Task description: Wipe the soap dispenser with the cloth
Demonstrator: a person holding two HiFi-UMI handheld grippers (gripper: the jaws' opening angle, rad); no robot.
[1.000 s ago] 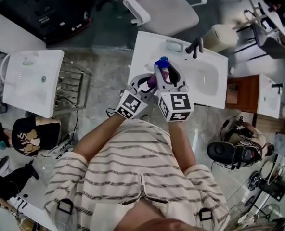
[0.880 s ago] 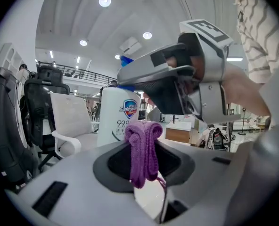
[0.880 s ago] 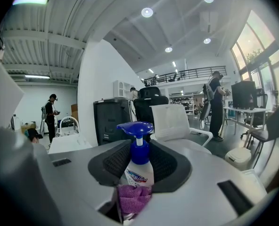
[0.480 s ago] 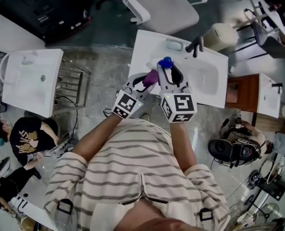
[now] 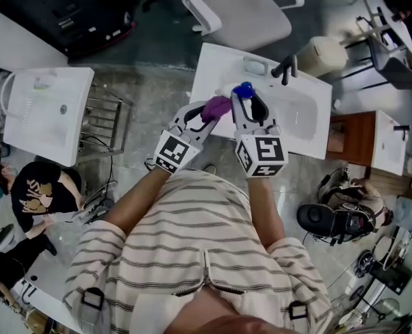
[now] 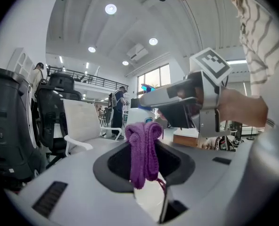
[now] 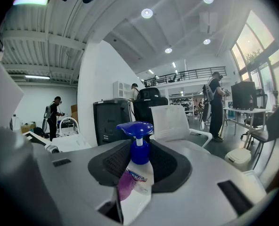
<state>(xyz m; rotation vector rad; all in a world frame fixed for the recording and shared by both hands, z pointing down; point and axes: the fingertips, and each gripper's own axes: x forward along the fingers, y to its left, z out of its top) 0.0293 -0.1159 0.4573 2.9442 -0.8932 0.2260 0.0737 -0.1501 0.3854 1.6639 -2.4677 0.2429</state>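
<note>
Pinching knitted purple cloth (image 6: 143, 149) in left gripper (image 6: 146, 175), right gripper (image 7: 135, 166) clamping white blue-pump soap dispenser (image 7: 140, 181)

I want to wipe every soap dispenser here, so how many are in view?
1. The soap dispenser, with a blue pump on top, is clamped in the right gripper over the white washbasin. The person's body blocks part of the scene, so another could be hidden.

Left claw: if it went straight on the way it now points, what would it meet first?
Probably the soap dispenser, just beyond the cloth that the left claw grips; depth is unclear.
</note>
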